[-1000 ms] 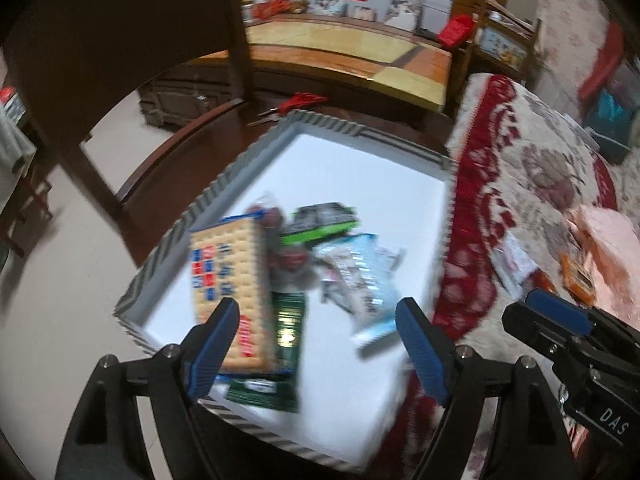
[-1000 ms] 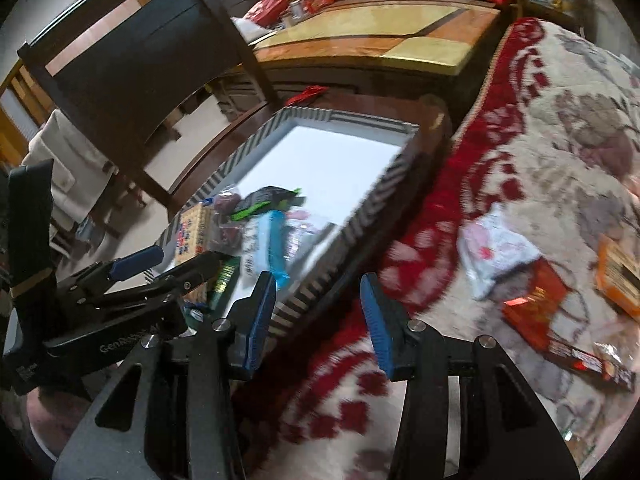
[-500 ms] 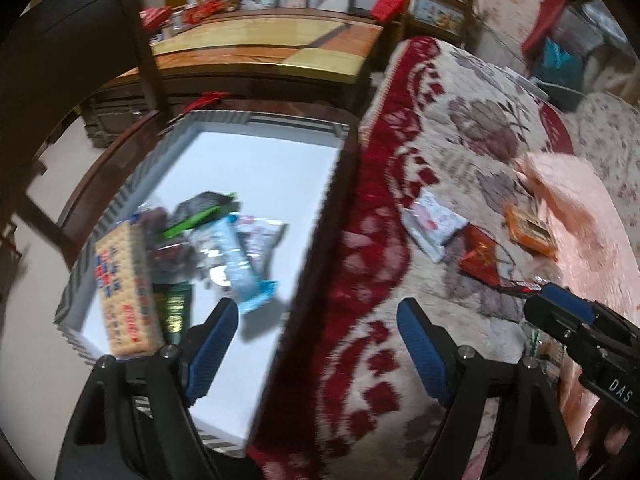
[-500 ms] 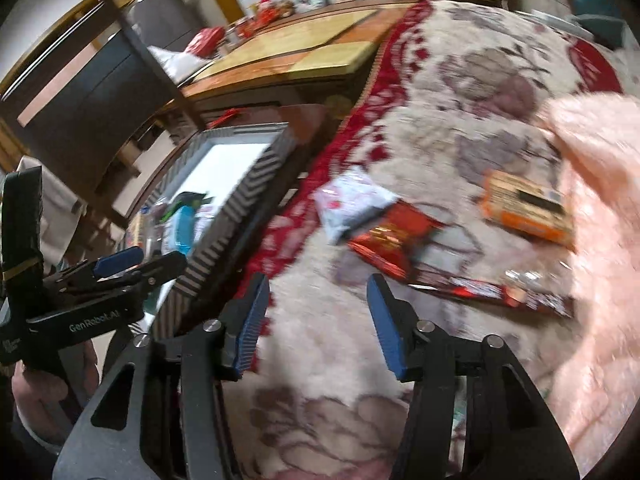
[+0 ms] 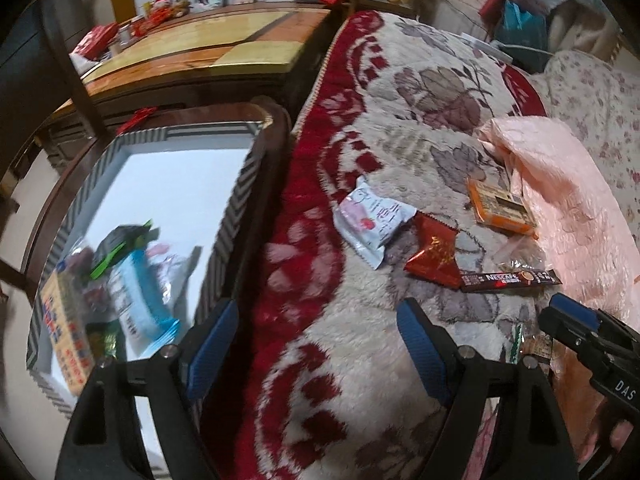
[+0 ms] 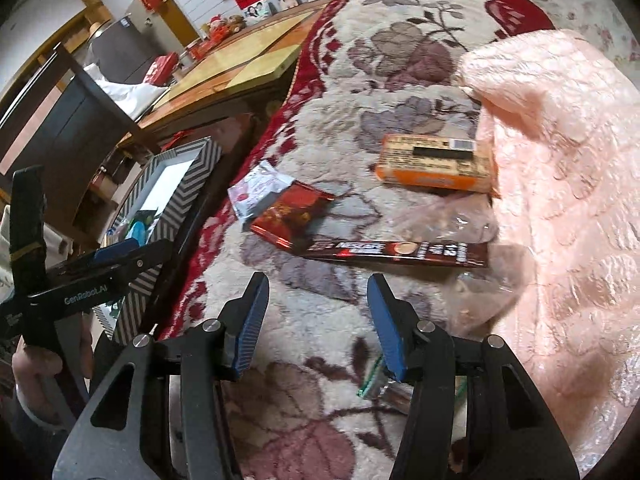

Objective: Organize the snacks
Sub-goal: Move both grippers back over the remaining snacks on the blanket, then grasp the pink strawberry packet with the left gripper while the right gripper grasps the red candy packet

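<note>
A striped box point(image 5: 236, 184) with a white floor stands at the left and holds several snacks, among them a yellow cracker pack point(image 5: 64, 332) and a light blue packet point(image 5: 140, 304). On the flowered blanket lie a white-pink packet point(image 5: 372, 220), a red packet point(image 5: 434, 252), a brown Nescafe stick point(image 5: 508, 278) and an orange box point(image 5: 500, 208). My left gripper point(image 5: 316, 320) hangs open over the blanket's red border, with nothing between its fingers. My right gripper point(image 6: 318, 292) is open and empty, just short of the Nescafe stick point(image 6: 400, 252). A green-edged packet point(image 6: 372, 384) lies under its right finger.
A pink quilt point(image 6: 560, 160) covers the blanket's right side. A clear plastic bag point(image 6: 472, 220) lies by the orange box point(image 6: 432, 164). The striped box rests on a dark wooden chair seat point(image 5: 280, 128), with a wooden table point(image 5: 224, 44) behind. A hand point(image 6: 36, 360) grips the left tool.
Both grippers have swung from over the striped box to the right, over the blanket with the loose snacks. The right gripper's jaws stand a little wider than before.
</note>
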`<state>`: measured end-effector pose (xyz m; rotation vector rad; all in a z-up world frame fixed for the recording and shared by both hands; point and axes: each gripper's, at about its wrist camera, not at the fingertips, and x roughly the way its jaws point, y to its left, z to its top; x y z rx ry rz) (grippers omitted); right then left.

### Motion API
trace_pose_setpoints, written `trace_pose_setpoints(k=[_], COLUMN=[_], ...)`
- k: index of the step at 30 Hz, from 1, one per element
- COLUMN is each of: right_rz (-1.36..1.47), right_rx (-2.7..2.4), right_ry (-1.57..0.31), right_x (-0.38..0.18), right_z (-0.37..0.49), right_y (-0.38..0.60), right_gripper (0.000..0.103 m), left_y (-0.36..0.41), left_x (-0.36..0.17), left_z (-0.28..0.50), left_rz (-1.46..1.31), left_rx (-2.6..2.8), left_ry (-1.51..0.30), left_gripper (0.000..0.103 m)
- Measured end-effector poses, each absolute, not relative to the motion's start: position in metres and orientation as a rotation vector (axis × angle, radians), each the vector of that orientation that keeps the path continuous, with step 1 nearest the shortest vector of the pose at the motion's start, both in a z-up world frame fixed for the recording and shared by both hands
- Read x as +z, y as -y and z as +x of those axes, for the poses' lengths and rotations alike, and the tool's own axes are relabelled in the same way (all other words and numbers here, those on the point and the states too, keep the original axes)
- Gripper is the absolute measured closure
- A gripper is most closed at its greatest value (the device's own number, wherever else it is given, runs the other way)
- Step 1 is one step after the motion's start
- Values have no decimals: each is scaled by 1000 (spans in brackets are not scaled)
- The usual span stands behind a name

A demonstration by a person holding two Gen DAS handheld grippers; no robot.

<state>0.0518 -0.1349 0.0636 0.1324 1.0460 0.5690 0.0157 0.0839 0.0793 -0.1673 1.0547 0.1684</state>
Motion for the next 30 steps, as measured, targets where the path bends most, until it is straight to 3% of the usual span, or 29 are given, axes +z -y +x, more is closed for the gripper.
trace_pose_setpoints(k=[30], right_rz=[160], right_rx=[565], right_ry=[-1079], right_x=[52], right_z=[77], right_y=[127], right_gripper=[52], left_y=[-89], left_x=[49], left_z=[98], left_rz=[-54], left_rx=[-105], left_ry=[-1169], left_gripper=[20])
